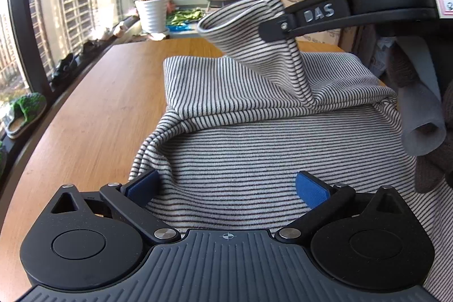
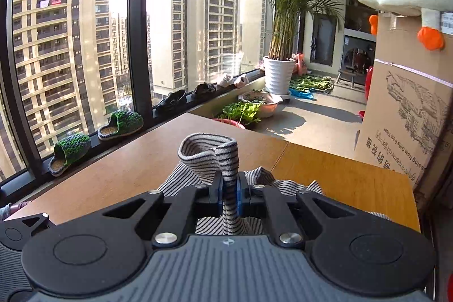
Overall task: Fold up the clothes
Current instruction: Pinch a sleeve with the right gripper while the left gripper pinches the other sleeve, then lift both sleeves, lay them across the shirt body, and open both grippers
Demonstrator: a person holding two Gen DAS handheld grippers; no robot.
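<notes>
Our right gripper (image 2: 230, 193) pinches a sleeve (image 2: 209, 157) of the striped top (image 1: 254, 137) tight between its blue pads (image 2: 240, 196), and it holds that sleeve up off the table. We see the cuff curl over just past the fingertips. Our left gripper (image 1: 229, 188) points down at the cloth with its jaws spread wide, and the striped cloth lies between the pads, which do not squeeze it. We see the top lying bunched on the wooden table (image 1: 99, 104), near our edge of it. Beyond the table sits a big cardboard box (image 2: 405, 115) with a soft toy duck (image 2: 407, 2) on top. We see a tall plant in a white pot (image 2: 279, 75) by the window, and green slippers (image 2: 99, 135) and dark shoes (image 2: 172, 99) lined up on the sill.
</notes>
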